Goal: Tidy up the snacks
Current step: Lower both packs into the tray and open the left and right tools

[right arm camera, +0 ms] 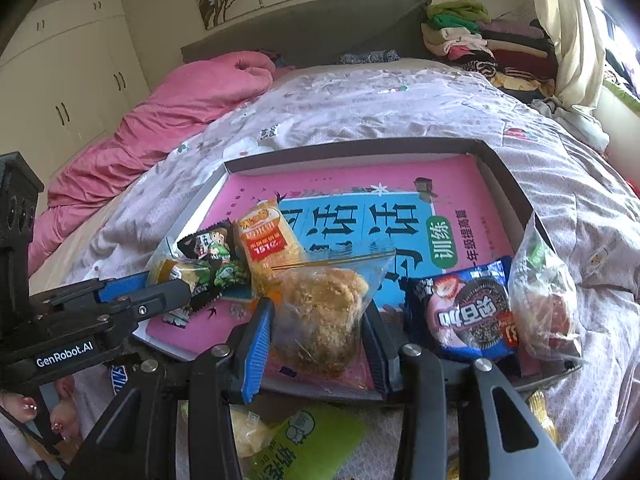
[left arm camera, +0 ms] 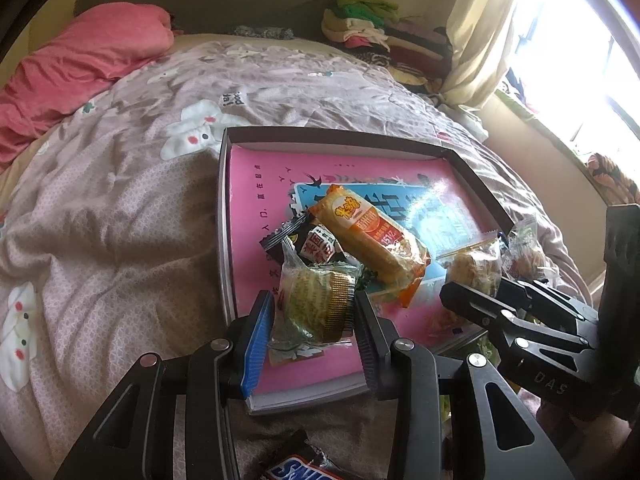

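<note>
While each gripper clamps a clear-wrapped cake (left arm camera: 316, 304) (right arm camera: 320, 316), lower both gently near the shallow dark box's (left arm camera: 344, 140) front edge.

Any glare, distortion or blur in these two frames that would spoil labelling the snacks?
Left wrist view: the window is blown out white at upper right, but the cake between the left hand-held gripper fingers stays readable. Right wrist view: evenly lit, and the crumbly pastry bag is sharp. Both views: fisheye bends the box rim and darkens the corners.
</note>
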Tool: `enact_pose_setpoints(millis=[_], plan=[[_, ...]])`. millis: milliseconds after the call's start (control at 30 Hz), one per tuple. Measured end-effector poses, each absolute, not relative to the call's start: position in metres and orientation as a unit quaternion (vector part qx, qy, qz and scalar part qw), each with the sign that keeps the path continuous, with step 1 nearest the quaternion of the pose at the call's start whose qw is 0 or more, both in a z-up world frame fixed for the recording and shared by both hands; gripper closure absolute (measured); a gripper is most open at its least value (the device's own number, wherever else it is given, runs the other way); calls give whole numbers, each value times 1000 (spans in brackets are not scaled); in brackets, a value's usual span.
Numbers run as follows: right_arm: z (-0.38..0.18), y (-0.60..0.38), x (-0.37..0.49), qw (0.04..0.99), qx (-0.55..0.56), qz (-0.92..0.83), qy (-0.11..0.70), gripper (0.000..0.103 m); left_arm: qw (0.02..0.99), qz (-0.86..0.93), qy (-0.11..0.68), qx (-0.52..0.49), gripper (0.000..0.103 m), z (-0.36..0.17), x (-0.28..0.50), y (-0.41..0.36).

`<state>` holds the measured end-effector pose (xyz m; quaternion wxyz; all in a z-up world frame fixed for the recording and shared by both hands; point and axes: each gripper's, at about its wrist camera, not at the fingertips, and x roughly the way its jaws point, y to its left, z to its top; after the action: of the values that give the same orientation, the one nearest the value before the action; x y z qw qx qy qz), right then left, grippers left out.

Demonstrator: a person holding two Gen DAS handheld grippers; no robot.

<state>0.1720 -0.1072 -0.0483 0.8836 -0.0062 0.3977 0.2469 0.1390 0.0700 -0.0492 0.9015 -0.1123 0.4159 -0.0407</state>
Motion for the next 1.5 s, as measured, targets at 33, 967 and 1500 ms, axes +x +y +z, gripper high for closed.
enact_pose_setpoints(millis=[33,967,1500], plan=[[-48,-108,171,884,-7,246,398,60,901,-41,417,-114,62,-49,139,70],[-39,-121,161,887,1,236,397,59,900,-49,420,-112,57,-46,130,65],[-25,-136,161,893,18,235,383,57,903,-37,413,-111,38,-38,128,70]])
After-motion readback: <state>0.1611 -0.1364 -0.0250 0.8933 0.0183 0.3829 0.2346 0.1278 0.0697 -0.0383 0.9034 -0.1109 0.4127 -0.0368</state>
